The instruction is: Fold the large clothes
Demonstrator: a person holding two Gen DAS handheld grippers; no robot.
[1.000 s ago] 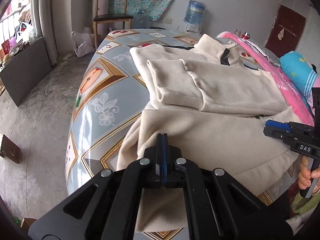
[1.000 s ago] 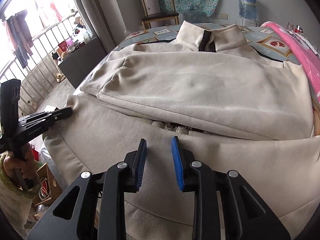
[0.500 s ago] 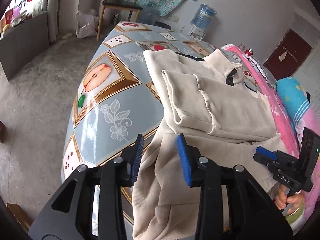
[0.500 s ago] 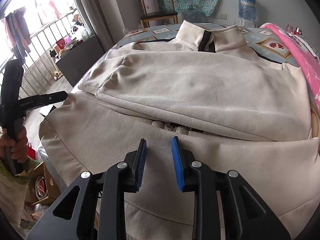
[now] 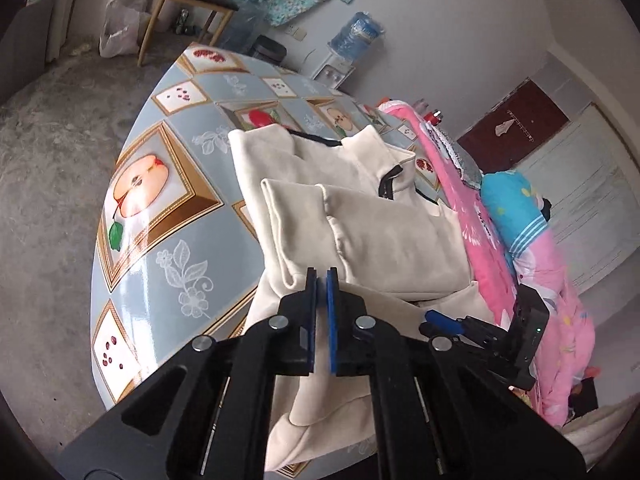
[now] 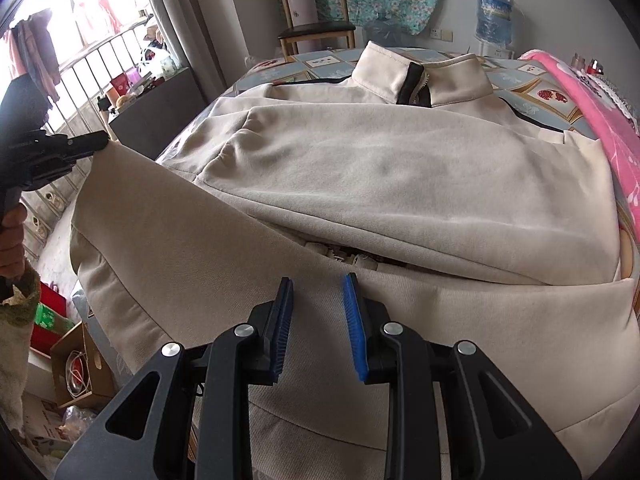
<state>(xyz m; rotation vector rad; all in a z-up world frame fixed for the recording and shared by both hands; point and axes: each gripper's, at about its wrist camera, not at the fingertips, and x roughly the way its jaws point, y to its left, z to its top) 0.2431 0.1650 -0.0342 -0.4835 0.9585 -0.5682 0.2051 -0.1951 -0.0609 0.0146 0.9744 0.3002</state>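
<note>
A large cream zip-collar sweatshirt [image 6: 380,168] lies on the patterned table [image 5: 160,236], sleeves folded across its chest; it also shows in the left wrist view [image 5: 384,236]. My left gripper [image 5: 321,276] is shut on the garment's lower left corner and lifts it off the table; it also shows in the right wrist view [image 6: 92,144], where the hem hangs from it in a taut raised sheet. My right gripper [image 6: 318,284] is open, low over the lower body of the garment, holding nothing. It also shows in the left wrist view [image 5: 434,316].
A pink quilt [image 5: 520,280] and blue pillow [image 5: 516,208] lie along the table's right side. A wooden chair [image 6: 316,20] and a water bottle [image 6: 494,12] stand at the far end. Boxes [image 6: 76,364] sit on the floor to the left.
My left gripper opened, then shut on the garment's lower left corner and raised it. The right gripper stayed open over the lower body.
</note>
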